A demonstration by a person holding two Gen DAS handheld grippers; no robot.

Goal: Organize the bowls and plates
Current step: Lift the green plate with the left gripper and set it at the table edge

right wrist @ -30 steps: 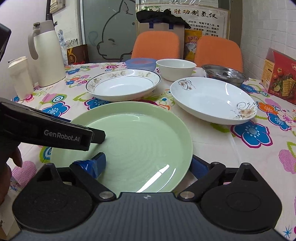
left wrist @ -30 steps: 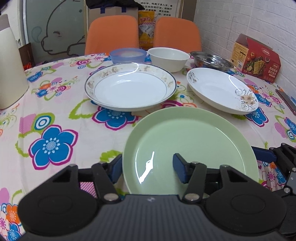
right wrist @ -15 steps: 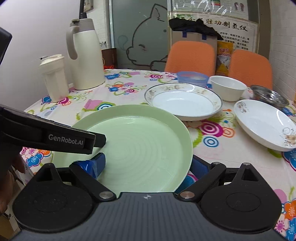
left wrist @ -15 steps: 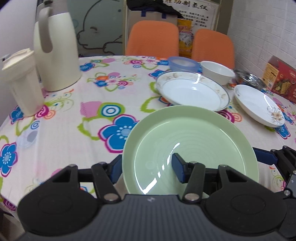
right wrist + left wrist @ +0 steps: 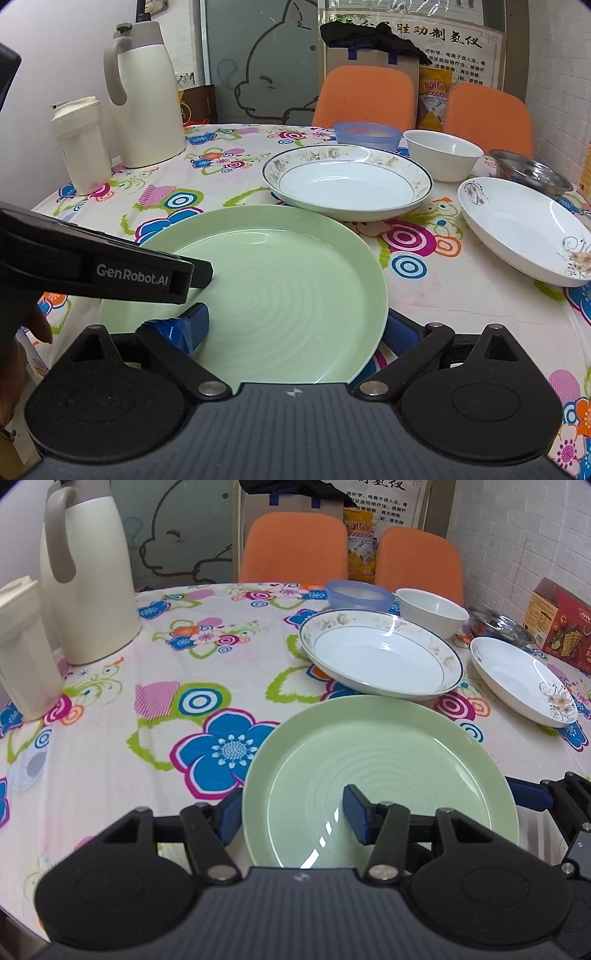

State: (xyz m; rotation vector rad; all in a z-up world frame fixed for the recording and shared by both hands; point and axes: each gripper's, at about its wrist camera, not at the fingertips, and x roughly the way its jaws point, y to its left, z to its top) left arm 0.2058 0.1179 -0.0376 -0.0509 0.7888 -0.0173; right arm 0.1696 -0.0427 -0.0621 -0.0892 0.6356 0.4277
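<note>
Your left gripper grips the near-left rim of the green plate, one blue pad under the edge and the other resting inside the dish. Your right gripper clamps the same plate's near-right rim, with its left pad inside the dish and the other one below the outer edge. In the right wrist view the left gripper's black body crosses over the plate's left side, and part of your hand shows at the frame's left edge.

The plate sits at the near edge of the round table, which wears a flowered cloth; you cannot tell whether it rests on the cloth or hangs just above it. Just beyond it lies the gold-rimmed white dish, their edges close together. To the right of that dish lies the white dish with a flower sprig. Farther back stand a blue bowl, a white bowl and a steel bowl in a row. At far left stand a cream thermos jug and a cream tumbler. Two orange chairs stand behind the table
</note>
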